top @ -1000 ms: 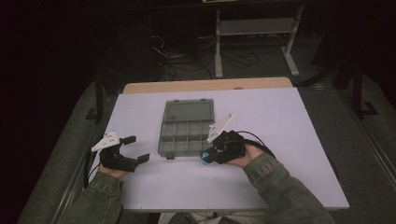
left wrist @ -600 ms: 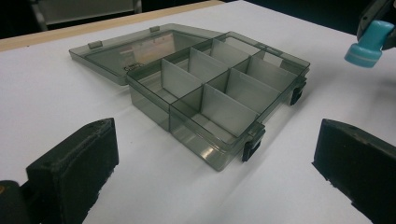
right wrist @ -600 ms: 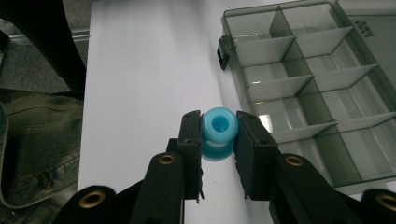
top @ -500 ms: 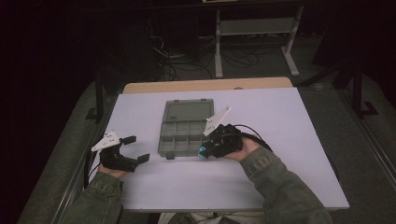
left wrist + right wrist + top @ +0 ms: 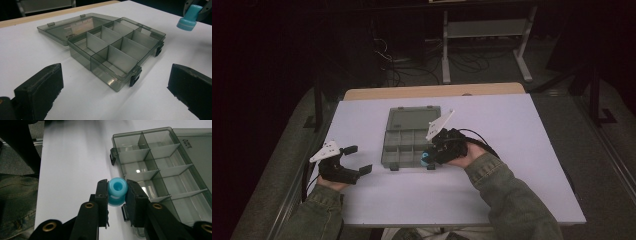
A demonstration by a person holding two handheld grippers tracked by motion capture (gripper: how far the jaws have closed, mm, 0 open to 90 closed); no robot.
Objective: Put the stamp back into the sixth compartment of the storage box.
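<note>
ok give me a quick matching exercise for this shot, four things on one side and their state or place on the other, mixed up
Things:
1. left gripper
2. right gripper
3. blue spool
4. box lid

States or places:
A. folded back flat on the white table
B. clamped between two black jaws, beside the box
C. open, holding nothing
D. shut on a small blue part

Pairs: 1-C, 2-D, 3-B, 4-A
</note>
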